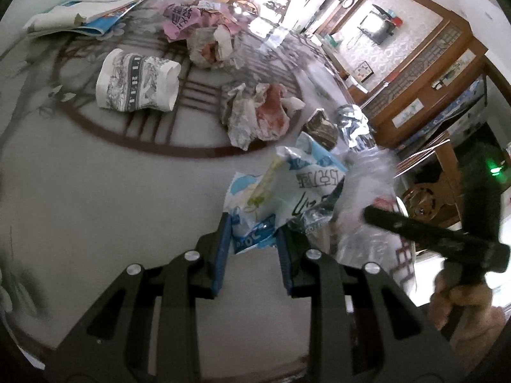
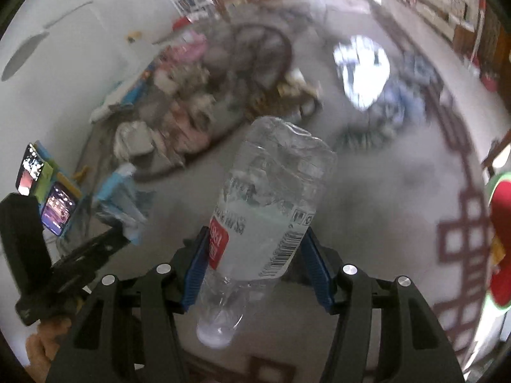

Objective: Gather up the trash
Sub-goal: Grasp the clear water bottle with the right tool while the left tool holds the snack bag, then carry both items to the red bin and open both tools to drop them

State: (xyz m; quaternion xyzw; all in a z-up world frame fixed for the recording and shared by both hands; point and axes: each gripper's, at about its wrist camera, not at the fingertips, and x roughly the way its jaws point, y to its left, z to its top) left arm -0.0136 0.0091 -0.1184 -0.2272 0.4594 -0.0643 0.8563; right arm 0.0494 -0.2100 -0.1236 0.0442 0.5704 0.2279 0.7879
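The surface (image 1: 80,175) is pale grey with brown lattice lines. The paper cup (image 1: 137,84) is white with grey drawings. The wrapper (image 1: 287,191) is white and blue. The clear bottle (image 2: 268,204) carries a red-and-white label. Both tools' pads (image 1: 222,255) are blue.

One plastic bottle (image 2: 268,210); two crumpled wrappers (image 1: 258,111); one paper cup (image 1: 137,84).

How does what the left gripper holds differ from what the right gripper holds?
The left gripper pinches a flat, crumpled blue-and-white plastic wrapper by its edge; the right gripper clamps a clear plastic bottle around its labelled middle. The wrapper is limp and opaque with printed writing; the bottle is see-through, keeps its rounded shape though dented, and carries a white label with a barcode. Both are plastic trash, gripped above the table.
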